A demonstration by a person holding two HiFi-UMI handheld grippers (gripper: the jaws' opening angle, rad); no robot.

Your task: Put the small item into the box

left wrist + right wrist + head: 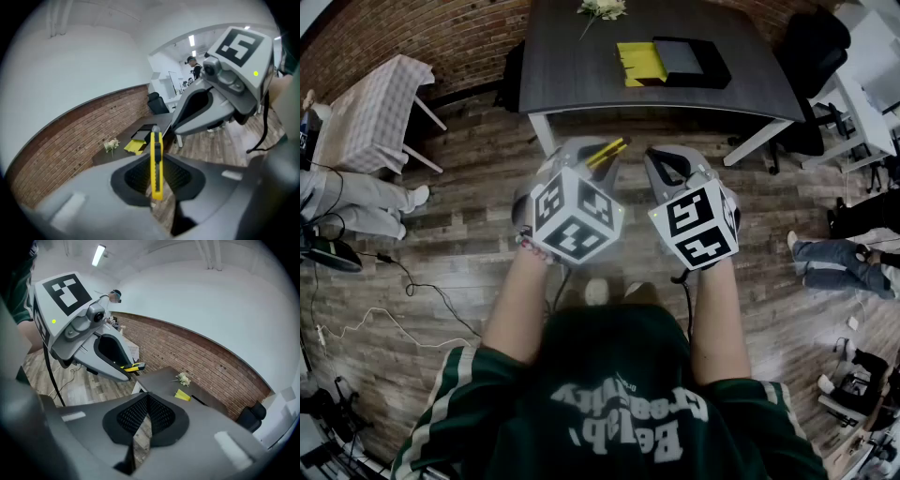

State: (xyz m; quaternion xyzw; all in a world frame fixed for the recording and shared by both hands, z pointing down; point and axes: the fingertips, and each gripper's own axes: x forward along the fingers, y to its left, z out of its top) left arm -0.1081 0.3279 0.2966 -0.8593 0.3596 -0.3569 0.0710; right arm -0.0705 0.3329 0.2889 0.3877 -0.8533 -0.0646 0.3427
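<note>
A yellow utility knife (156, 164) stands upright between the pads of my left gripper (157, 180), which is shut on it. In the head view the knife (607, 152) sticks out of the left gripper (605, 157), held above the wooden floor just short of the dark table (581, 66). On the table lies the open black box (689, 61) with a yellow flap (640, 62). My right gripper (146, 416) is shut with nothing in it and hangs beside the left one (664, 161). From the right gripper view the knife (132, 366) shows at the left gripper's tip.
White flowers (602, 7) lie at the table's far edge. A chair with a checked cover (366, 112) and a seated person's legs (356, 202) are at the left. Office chairs (811, 47) and another person's legs (834, 262) are at the right. Cables (403, 281) run over the floor.
</note>
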